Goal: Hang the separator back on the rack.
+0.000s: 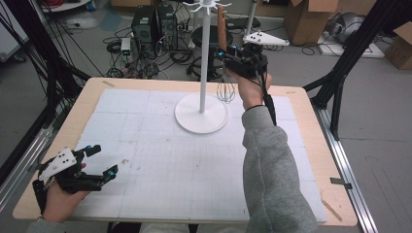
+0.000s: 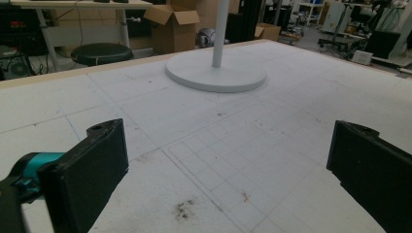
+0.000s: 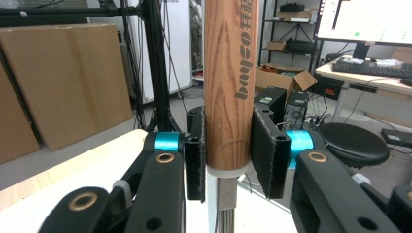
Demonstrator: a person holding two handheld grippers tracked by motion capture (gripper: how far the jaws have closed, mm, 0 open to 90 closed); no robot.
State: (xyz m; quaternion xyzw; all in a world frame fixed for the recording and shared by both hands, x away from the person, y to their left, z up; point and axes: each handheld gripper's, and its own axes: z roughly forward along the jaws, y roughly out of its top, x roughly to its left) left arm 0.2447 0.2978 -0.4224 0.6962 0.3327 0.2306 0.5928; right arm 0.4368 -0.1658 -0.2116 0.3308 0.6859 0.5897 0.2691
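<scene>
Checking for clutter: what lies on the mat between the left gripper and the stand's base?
Nothing: the high view shows bare white mat between left gripper and stand base.

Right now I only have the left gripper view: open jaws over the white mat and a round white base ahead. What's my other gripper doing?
Observer: The right gripper is shut on the wooden handle of a whisk, which it holds upright.
Operator: Where is that relative to the base I see?
Observer: In the high view it is raised just right of the white stand, with the whisk's wire loops hanging down over the table's far side.
Operator: What's on top of that pole?
Observer: A ring of white hooks. The handle's top is close to them, but I cannot tell whether it is hooked on.
</scene>
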